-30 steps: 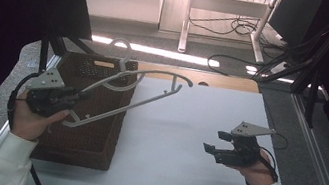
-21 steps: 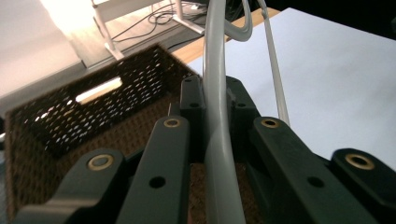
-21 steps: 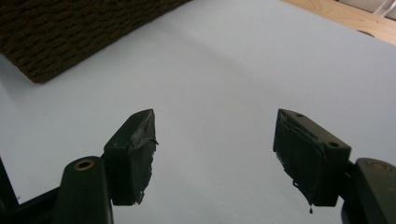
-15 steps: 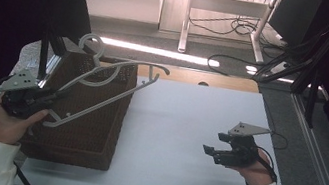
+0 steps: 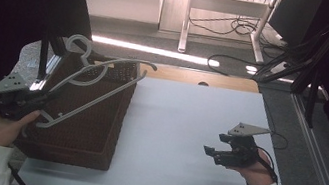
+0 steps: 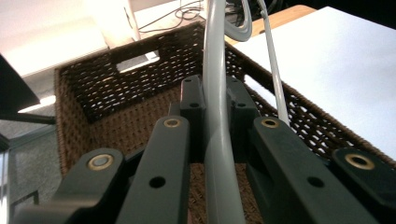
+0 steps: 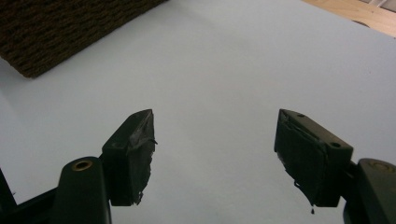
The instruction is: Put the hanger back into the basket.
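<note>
A pale grey clothes hanger (image 5: 97, 89) hangs tilted over the open brown wicker basket (image 5: 66, 149) at the table's left. My left gripper (image 5: 42, 97) is shut on one end of it, with the hook pointing to the basket's far end. In the left gripper view the hanger's bar (image 6: 217, 70) runs up between my closed jaws, and the basket's inner wall (image 6: 116, 88) lies below and beyond. My right gripper (image 5: 207, 152) hovers low over the white table top at the right, open. Its jaws (image 7: 215, 149) stand wide apart with nothing between them.
The white table top (image 5: 187, 126) stretches between the basket and my right hand. A wooden strip (image 5: 205, 79) edges its far side. A metal rail (image 5: 322, 169) runs along the right. The basket's corner (image 7: 56, 32) shows in the right gripper view.
My left hand has carried the hanger to the left and a little down, from across the table's edge to over the basket. The right hand has stayed put.
</note>
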